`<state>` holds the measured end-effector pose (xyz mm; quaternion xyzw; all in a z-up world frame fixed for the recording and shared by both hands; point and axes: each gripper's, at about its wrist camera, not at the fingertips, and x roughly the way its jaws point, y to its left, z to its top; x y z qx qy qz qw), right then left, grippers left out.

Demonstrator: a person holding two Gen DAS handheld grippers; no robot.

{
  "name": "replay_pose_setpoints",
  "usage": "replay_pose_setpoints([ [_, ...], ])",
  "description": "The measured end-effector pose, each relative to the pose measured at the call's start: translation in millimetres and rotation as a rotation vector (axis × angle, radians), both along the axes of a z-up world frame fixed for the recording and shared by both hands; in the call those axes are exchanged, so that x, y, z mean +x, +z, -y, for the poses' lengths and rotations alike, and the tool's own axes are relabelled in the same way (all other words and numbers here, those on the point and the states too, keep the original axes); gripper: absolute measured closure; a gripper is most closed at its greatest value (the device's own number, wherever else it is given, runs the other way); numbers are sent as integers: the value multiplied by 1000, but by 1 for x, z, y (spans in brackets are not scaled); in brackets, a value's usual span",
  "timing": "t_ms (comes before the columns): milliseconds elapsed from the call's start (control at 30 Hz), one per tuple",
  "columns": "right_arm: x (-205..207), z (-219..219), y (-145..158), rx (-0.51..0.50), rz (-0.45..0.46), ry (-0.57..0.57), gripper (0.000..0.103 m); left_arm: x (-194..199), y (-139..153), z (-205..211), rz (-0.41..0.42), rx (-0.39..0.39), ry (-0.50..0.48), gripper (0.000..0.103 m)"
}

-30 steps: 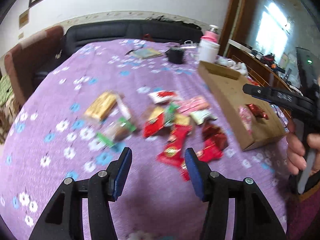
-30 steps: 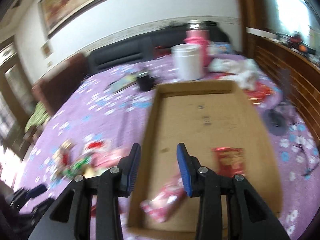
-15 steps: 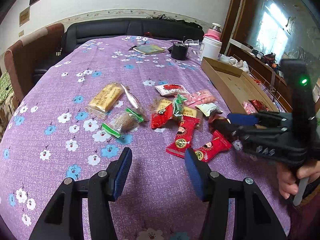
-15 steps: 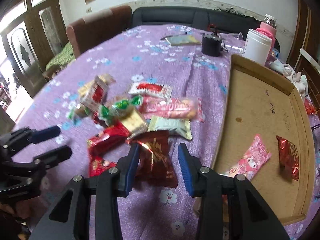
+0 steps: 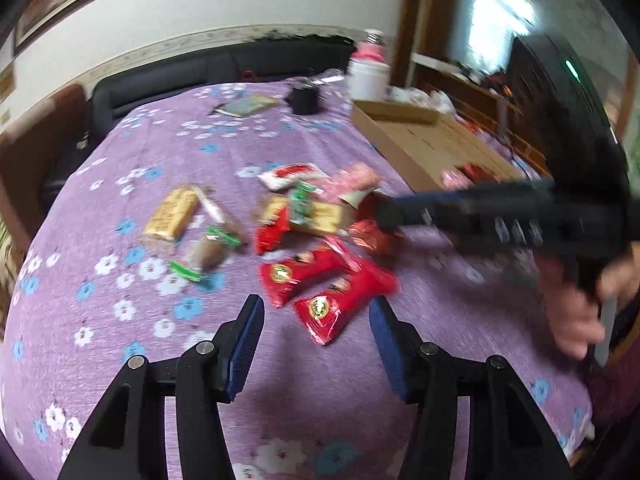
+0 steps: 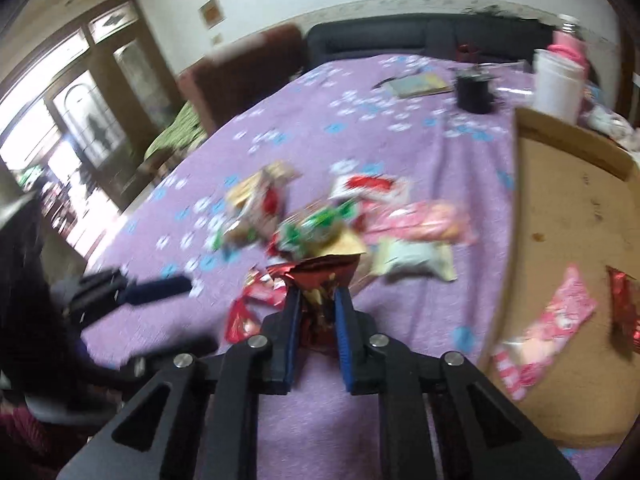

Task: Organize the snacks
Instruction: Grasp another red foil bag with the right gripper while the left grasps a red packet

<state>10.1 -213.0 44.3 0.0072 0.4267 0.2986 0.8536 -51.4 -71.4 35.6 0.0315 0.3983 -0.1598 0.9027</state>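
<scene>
Snacks: loose wrapped packets, heaped near the middle of the purple flowered tabletop, toward the edge that carries the cardboard tray.

Item in hand: one dark red foil packet, pinched between the pads of the right hand-held gripper. Its jaws have just been closing and now clamp the packet's lower half, the crinkled top flaring above the fingertips. The grip sits just beside the pile, close to the tray's long wall.

Handling, as judged: light, soft, crushable. The foil looks slick and crumples instead of holding its shape, so a pinch across the flat body or on a sealed end seam should hold better than one on a puffed middle. The contents may break under a hard squeeze.

Left hand-held gripper: jaws standing apart, nothing between the pads, poised over the near side of the pile above two bright red packets.

Count, in tray: two packets, one pink and one dark red.

Count, on tabletop: motion blur makes an exact tally unsafe. Roughly ten remain, among them a golden biscuit pack, a pale green pouch, a long pink pack, a white-and-red pack and green-wrapped sweets.
</scene>
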Motion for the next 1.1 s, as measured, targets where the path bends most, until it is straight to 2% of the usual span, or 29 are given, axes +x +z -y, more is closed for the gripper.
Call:
replay_pose_setpoints([
  [167,7,8,3,5,3,-54,96,4,-9,26,-14,96,-72,45],
  [267,10,12,3,6,-2,-79,96,13,-10,30,-38,86,-98,45],
  [433,13,20,2,27,-31,-115,94,28,-16,38,-60,135,-94,46],
  [500,14,22,1,50,-51,-116,86,33,-21,41,-65,155,-86,49],
  [533,15,22,0,56,-59,-120,83,35,-25,44,-67,166,-78,54],
  [600,17,22,-3,69,-85,-123,72,34,-24,45,-57,155,-66,67],
  [633,17,21,-5,70,-95,-121,72,34,-24,45,-61,143,-61,82],
  [667,17,19,-7,67,-101,-121,72,33,-24,44,-58,145,-49,84],
  [733,15,16,-8,56,-103,-121,72,32,-23,37,-59,150,-5,85],
  [800,15,12,-10,58,-113,-113,72,29,-22,24,-76,109,24,85],
  [867,19,9,-14,53,-124,-132,71,23,-23,14,-78,109,45,85],
  [933,23,7,-15,38,-119,-158,64,20,-23,4,-85,90,69,85],
  [1000,24,3,-16,13,-105,-179,62,21,-23,-5,-90,53,89,85],
  [1100,23,-6,-17,-40,-69,-199,61,21,-24,-4,-96,37,80,85],
])
